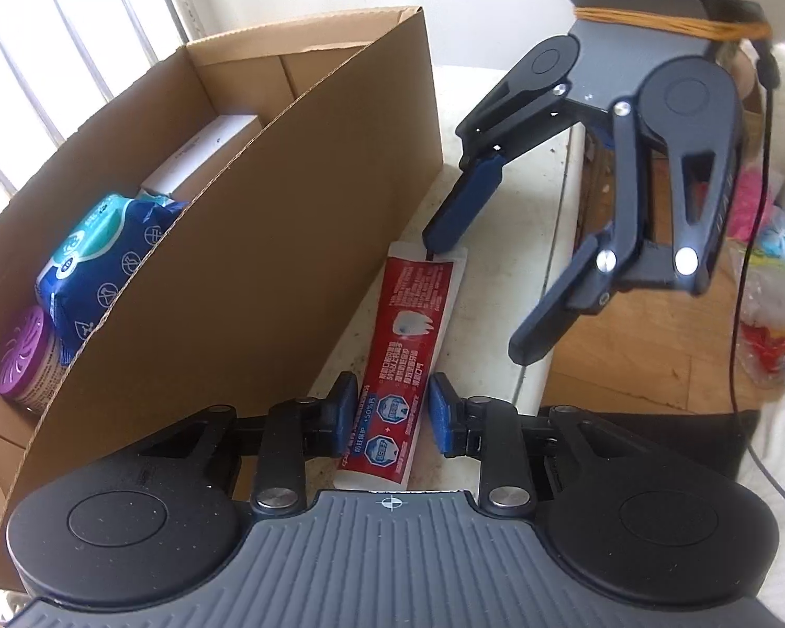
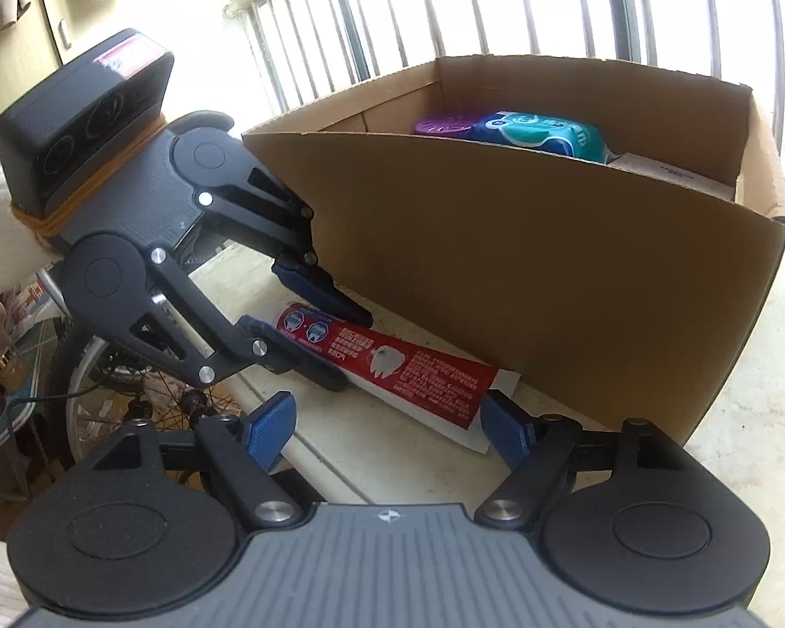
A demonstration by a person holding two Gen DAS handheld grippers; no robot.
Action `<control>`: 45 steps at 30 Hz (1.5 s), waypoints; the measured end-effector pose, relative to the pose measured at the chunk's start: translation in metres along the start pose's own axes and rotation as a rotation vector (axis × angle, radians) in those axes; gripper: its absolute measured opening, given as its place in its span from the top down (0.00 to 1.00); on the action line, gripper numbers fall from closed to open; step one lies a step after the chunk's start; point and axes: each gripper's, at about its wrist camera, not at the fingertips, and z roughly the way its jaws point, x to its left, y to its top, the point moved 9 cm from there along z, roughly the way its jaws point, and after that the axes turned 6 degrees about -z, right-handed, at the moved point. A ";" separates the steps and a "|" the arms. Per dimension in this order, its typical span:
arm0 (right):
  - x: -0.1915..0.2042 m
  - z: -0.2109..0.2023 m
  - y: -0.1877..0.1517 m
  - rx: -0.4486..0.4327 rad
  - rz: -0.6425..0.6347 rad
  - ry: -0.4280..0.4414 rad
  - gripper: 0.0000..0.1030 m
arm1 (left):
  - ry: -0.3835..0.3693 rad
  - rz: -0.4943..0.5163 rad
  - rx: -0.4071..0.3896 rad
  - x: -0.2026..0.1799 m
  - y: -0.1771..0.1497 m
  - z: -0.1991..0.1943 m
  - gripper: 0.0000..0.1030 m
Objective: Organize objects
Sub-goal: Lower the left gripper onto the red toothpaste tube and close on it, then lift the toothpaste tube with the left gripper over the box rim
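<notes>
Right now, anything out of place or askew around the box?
Yes: the red toothpaste tube lies outside the cardboard box, on the white surface against its outer wall, while the blue wipes pack, purple-lidded air freshener and a white carton are inside. Both tools bracket the tube, jaws apart. Nothing looks spilled or damaged.

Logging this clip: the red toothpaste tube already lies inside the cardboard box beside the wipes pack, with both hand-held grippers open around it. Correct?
Not quite. The toothpaste tube lies outside the cardboard box, on the surface along its wall, as the left wrist view shows. Both the left hand-held gripper and the right hand-held gripper are open around it.
</notes>
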 end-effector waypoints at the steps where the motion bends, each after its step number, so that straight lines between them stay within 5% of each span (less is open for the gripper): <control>1: -0.002 -0.001 0.000 -0.009 0.012 0.005 0.20 | 0.002 0.004 -0.008 -0.001 -0.001 -0.001 0.73; 6: -0.014 -0.001 -0.001 -0.008 0.062 -0.030 0.11 | 0.038 0.093 -0.032 -0.009 -0.005 -0.003 0.76; 21: -0.059 -0.003 0.005 -0.147 0.473 0.160 0.11 | 0.138 0.262 -0.160 -0.030 -0.027 -0.014 0.77; 32: -0.059 0.001 0.006 -0.159 0.462 0.169 0.12 | 0.238 0.374 -0.212 -0.037 -0.021 -0.003 0.78; 37: -0.059 0.001 0.006 -0.157 0.467 0.168 0.14 | 0.214 0.322 -0.234 -0.033 -0.019 -0.001 0.78; 45: -0.056 -0.001 0.004 -0.162 0.481 0.161 0.14 | 0.317 0.523 -0.295 -0.044 -0.031 0.000 0.78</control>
